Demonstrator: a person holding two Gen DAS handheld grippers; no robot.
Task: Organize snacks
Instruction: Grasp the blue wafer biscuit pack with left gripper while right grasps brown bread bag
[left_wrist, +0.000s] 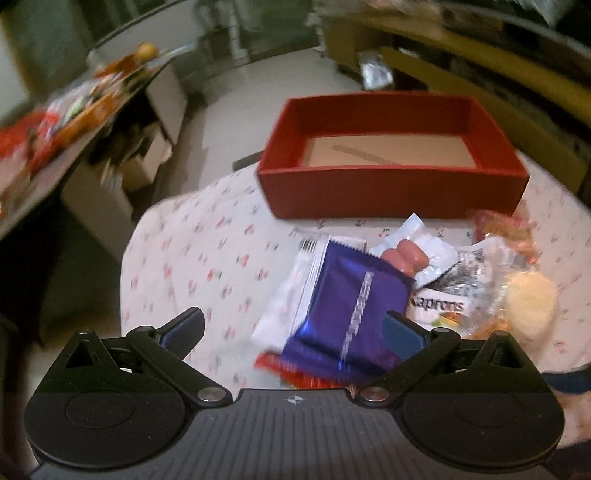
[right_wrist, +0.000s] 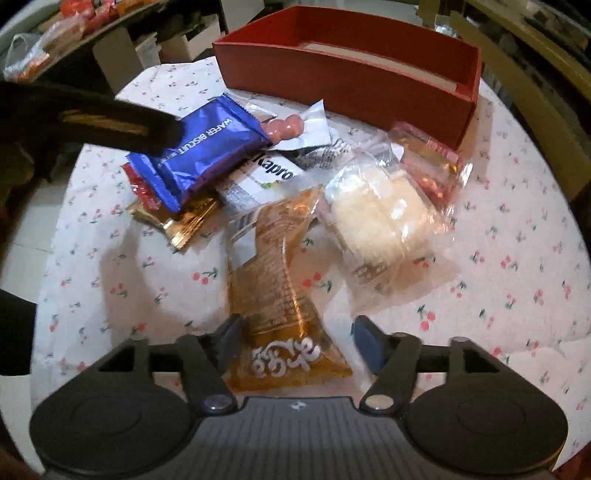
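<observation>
Red box (right_wrist: 347, 79) behind snack pile (right_wrist: 280, 177); both grippers' fingers (left_wrist: 186, 326) (right_wrist: 364, 334) spread.

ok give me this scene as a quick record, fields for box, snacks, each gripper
box: red box, no snacks inside, at the far side of the table
table: cherry-print cloth
snacks: loose pile in front of the box
blue wafer pack: on top of the pile's left end, over a gold packet
orange packet: nearest the right gripper
left gripper: open, at the blue wafer pack
right gripper: open, fingers either side of the orange packet
</observation>
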